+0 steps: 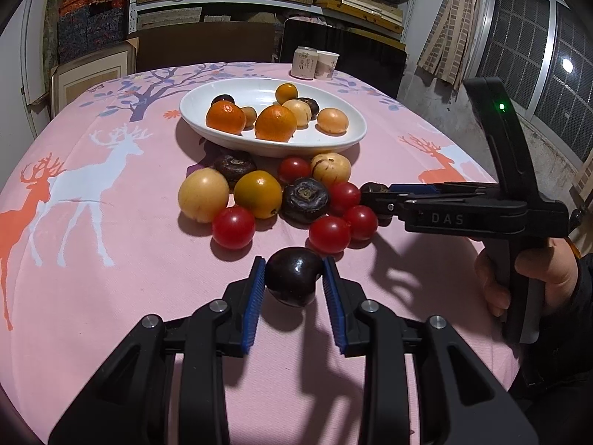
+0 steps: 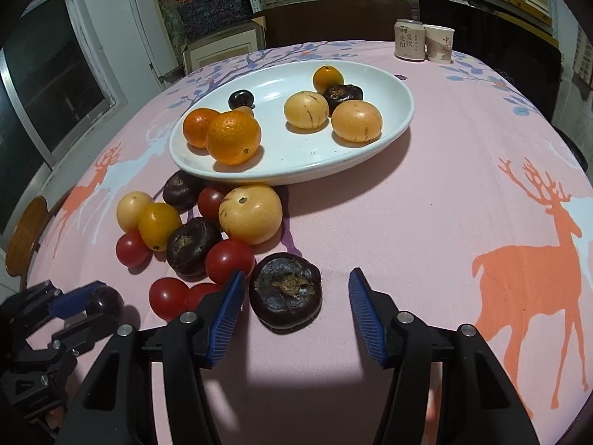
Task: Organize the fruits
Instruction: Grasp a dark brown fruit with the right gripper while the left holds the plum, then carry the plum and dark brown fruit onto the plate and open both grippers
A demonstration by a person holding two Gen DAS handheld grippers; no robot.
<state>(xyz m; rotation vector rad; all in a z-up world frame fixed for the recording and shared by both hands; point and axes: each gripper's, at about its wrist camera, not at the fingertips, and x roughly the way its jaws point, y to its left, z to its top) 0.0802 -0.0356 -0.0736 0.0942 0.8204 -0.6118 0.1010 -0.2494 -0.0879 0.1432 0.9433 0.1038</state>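
Observation:
My left gripper (image 1: 293, 277) is shut on a dark purple round fruit (image 1: 292, 275) and holds it a little above the cloth; it also shows in the right wrist view (image 2: 105, 302). My right gripper (image 2: 295, 294) is open around a dark brown water chestnut (image 2: 285, 293) that lies on the cloth. A white oval plate (image 1: 207, 120) holds oranges (image 1: 276, 123), pale yellow fruits and dark ones. Before the plate lies a pile of cherry tomatoes (image 1: 233, 227), yellow fruits (image 1: 203, 194) and water chestnuts (image 1: 305, 200).
A drink can (image 2: 409, 39) and a paper cup (image 2: 438, 43) stand at the table's far edge. A pink deer-print cloth (image 2: 463, 204) covers the round table. Shelves with boxes stand behind. A wooden chair (image 2: 26, 237) is at the left.

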